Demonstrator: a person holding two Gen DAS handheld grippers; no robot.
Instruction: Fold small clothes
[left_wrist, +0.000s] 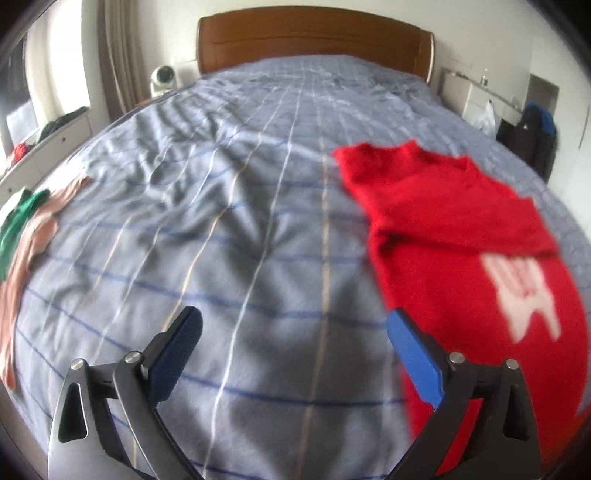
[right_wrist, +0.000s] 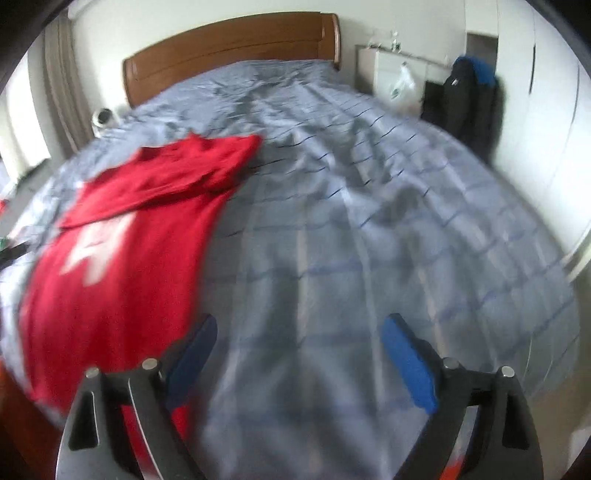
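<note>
I see a bed (left_wrist: 258, 221) under a wrinkled blue striped sheet, green and pink clothes (left_wrist: 22, 229) at its left edge, a wooden headboard (left_wrist: 314, 40) beyond. Red shirt (left_wrist: 454, 229) lies flat, lengthwise, collar toward headboard. Left gripper (left_wrist: 293, 332) and right gripper (right_wrist: 299, 332): jaws spread, nothing between them.

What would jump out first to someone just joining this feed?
The red shirt with a white print, spread on the blue-grey checked bedspread, its top part folded over. Next, the left claw and right claw, each wide open over bare bedspread beside the shirt and holding nothing. A green and pink garment pile lies at the bed's left edge.
</note>
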